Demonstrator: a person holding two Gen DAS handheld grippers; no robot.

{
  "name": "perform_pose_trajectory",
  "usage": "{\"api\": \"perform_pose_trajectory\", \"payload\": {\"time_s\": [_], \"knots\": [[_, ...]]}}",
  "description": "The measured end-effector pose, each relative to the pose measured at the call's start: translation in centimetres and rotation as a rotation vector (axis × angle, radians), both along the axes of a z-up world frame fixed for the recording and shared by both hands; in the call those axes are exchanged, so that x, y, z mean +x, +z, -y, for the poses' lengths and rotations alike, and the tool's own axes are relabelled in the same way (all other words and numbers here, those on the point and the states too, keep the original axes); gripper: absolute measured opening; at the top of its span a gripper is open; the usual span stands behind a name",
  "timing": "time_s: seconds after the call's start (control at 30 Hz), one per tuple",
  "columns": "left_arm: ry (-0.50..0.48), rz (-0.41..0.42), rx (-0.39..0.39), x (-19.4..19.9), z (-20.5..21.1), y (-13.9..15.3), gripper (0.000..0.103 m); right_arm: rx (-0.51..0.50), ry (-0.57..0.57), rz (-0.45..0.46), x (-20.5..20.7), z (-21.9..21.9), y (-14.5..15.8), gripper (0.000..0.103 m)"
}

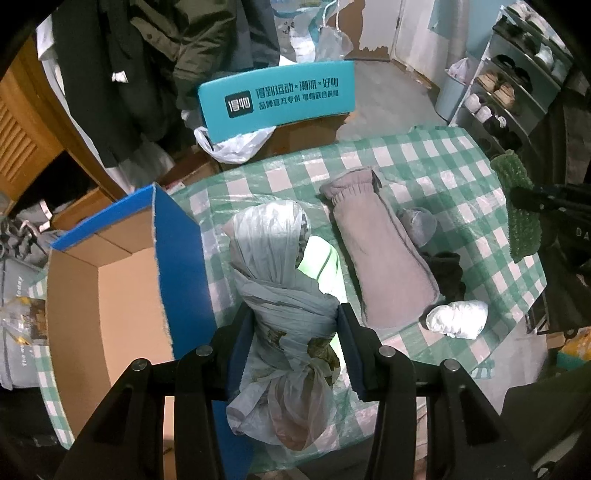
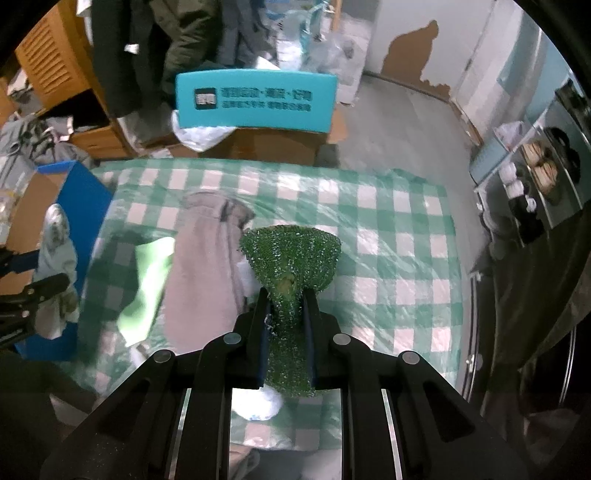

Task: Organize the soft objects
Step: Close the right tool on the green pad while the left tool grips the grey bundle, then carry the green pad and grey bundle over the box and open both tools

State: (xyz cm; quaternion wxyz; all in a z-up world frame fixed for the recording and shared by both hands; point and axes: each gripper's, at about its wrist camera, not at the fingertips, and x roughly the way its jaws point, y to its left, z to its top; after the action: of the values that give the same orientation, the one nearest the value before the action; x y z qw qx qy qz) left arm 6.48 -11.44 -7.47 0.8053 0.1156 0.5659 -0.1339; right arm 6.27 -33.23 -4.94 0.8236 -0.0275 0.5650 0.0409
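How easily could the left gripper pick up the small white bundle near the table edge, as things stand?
Probably not yet. The left gripper is shut on the knotted plastic bag, so its jaws are full. The white bundle itself lies uncovered on the checked tablecloth, beside the grey garment.

A surface (image 2: 388, 206) under a green-and-white checked cloth with clear plastic over it fills the middle of the room. Behind it stands a teal sign (image 1: 275, 99) with dark lettering, against brown cardboard. Dark coats (image 1: 122, 74) hang at the back left beside a slatted wooden cabinet (image 2: 48, 62). The grey floor (image 2: 399, 122) meets a peeling white wall (image 2: 410, 33). A shoe rack (image 1: 517, 85) stands at the right.
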Motion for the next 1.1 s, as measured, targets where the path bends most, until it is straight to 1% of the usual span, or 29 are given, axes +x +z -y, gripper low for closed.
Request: {"api": "perform_pose_trajectory", "payload": {"time_s": [0.17,0.33,0.47,0.83,1.1], "knots": [[-0.002,0.016,-0.005,-0.5,-0.4,1.0,0.046,0.025,0.04,0.021,-0.5,-1.5,1.3,0.015],[0.001,0.049,0.012,-0.9,-1.1,2.2,0.046,0.04,0.089,0.037,-0.8,-3.2,2.4,0.015],[0.007,0.054,0.009,-1.2,-2.0,2.8,0.046,0.058,0.121,0.046,-1.0,-4.5,3.2,0.015],[0.024,0.085,0.027,-2.2,-4.4,3.9,0.046,0.083,0.218,0.056,-1.3,-9.1,4.3,0.015],[0.051,0.107,0.031,-2.8,-7.0,4.6,0.046,0.099,0.283,0.045,-1.2,-13.1,4.2,0.015]]}}
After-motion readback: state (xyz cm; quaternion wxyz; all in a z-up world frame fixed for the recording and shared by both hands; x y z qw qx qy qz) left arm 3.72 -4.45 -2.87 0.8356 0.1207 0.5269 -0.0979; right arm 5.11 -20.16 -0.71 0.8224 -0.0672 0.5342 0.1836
